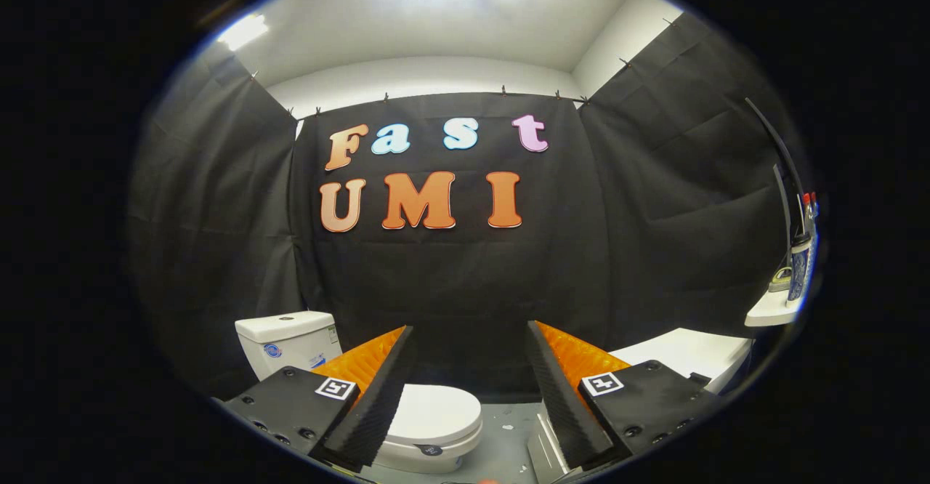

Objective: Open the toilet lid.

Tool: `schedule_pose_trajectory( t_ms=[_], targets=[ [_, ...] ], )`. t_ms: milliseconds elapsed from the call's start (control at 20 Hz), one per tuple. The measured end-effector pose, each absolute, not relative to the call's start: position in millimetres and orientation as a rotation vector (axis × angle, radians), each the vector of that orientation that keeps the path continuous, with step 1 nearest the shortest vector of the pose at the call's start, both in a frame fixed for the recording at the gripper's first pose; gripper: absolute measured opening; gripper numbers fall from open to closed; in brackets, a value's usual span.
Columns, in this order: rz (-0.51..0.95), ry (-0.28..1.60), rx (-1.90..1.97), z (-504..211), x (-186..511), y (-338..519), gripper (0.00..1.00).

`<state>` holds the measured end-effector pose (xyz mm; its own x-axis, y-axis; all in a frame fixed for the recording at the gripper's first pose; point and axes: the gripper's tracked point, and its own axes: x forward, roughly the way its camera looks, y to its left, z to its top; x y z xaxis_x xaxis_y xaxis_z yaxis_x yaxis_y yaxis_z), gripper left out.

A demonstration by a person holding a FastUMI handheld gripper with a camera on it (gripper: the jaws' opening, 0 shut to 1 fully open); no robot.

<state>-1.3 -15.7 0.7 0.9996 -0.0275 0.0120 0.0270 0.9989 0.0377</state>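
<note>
A white toilet stands low on the floor below me. Its lid (436, 413) lies flat and closed over the bowl, showing between my fingers, closer to the left one. The white cistern (289, 341) rises behind the left finger against the black cloth wall. My gripper (471, 339) hangs above the toilet with both fingers spread wide apart and nothing between them. The left finger (378, 389) covers the lid's left part. No part of the gripper touches the toilet.
A white bathtub edge (690, 353) lies beyond the right finger. Higher on the right, a white shelf (771, 314) carries a bottle (802, 266) and a small object. Grey floor (508, 433) shows beside the bowl. Black cloth walls close the booth on three sides.
</note>
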Motion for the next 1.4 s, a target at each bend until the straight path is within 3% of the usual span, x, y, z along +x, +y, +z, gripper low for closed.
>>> schedule_pose_trajectory(
  t_ms=[450,700,1400],
  targets=[
    [0.023,-0.034,0.109,-6,12,13,0.97],
    [0.065,-0.028,0.183,-47,50,29,0.97],
    [0.019,0.352,0.504,-302,90,26,0.98]
  ],
)
